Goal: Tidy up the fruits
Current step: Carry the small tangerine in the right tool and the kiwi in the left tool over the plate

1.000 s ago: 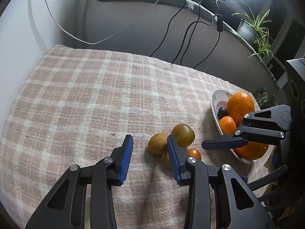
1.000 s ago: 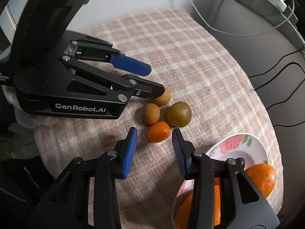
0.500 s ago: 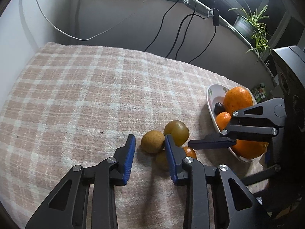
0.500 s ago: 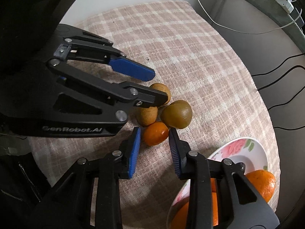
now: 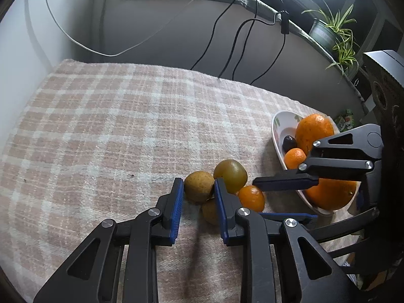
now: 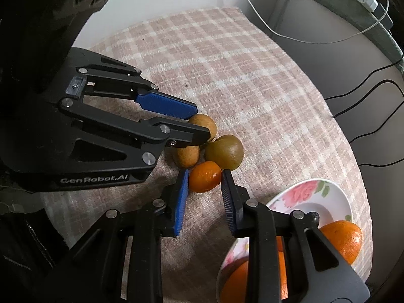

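Left wrist view: the left tongs [image 5: 198, 193] squeeze a brown fruit [image 5: 198, 186]. The right tongs [image 6: 205, 180] squeeze a small orange [image 6: 205, 176] on the surface [image 6: 227, 75].

- I saw a table under a pink-and-cream plaid cloth [image 5: 106, 126].
- On it lay two brown kiwis [image 5: 198, 185], a greenish kiwi [image 5: 231, 175], a small mandarin [image 6: 205, 176].
- A floral plate [image 6: 335, 197] of oranges sat near them.

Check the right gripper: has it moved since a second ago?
Yes. The right gripper came forward toward the small orange on the checked cloth, and its jaws closed on that fruit.
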